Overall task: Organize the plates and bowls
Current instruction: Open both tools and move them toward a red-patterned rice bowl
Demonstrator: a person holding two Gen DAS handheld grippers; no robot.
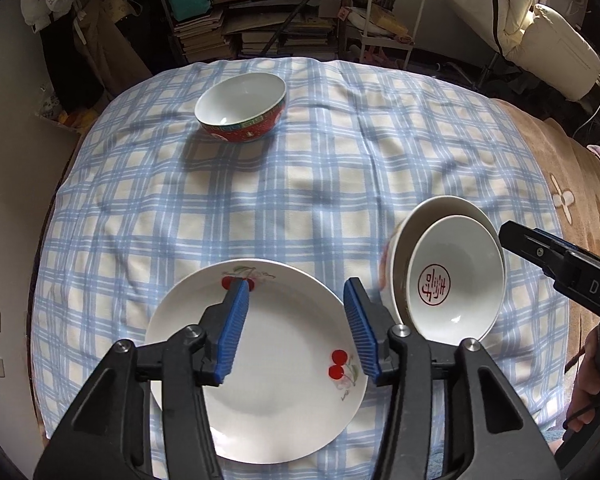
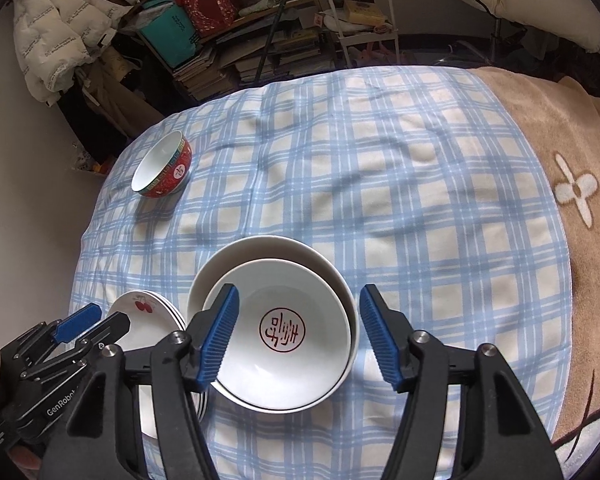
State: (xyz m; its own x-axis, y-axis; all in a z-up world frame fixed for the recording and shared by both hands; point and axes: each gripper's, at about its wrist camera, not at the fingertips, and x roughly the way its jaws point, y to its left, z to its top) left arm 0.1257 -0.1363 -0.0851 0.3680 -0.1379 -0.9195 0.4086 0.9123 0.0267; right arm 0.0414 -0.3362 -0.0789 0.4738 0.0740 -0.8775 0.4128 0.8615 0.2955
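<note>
Task well under way, not finished. Cherry-print plates (image 2: 140, 312) stacked near the front edge of the checked blue cloth (image 1: 300, 200), several rims showing at the stack's side in the right wrist view. Just beside the stack, on its right, two white bowls nested: inner bowl (image 2: 284, 336) with a red seal mark at its bottom, sitting off-centre inside the outer bowl (image 2: 268, 248) and leaning a little. Left to do, by the look of it: red bowl (image 1: 242, 106) alone and upright at the far left of the cloth, well apart from both stacks, probably due to join the nested pair. Left gripper (image 1: 296, 328) held above the plate stack, pointing steeply down, blue pads (image 1: 234, 332) spread with nothing between them and clear of the top plate. Right gripper (image 2: 300, 336) held above the nested bowls, likewise angled steeply down, jaws wide apart and straddling the inner bowl's outline in the view, pads pressing on nothing. Both therefore empty and parted. Part of a hand (image 1: 588, 384) visible at the right edge of the left wrist view, behind the other tool's black body. Beige blanket (image 2: 560, 128) covering the surface beyond the cloth's right border; cluttered shelves behind.
</note>
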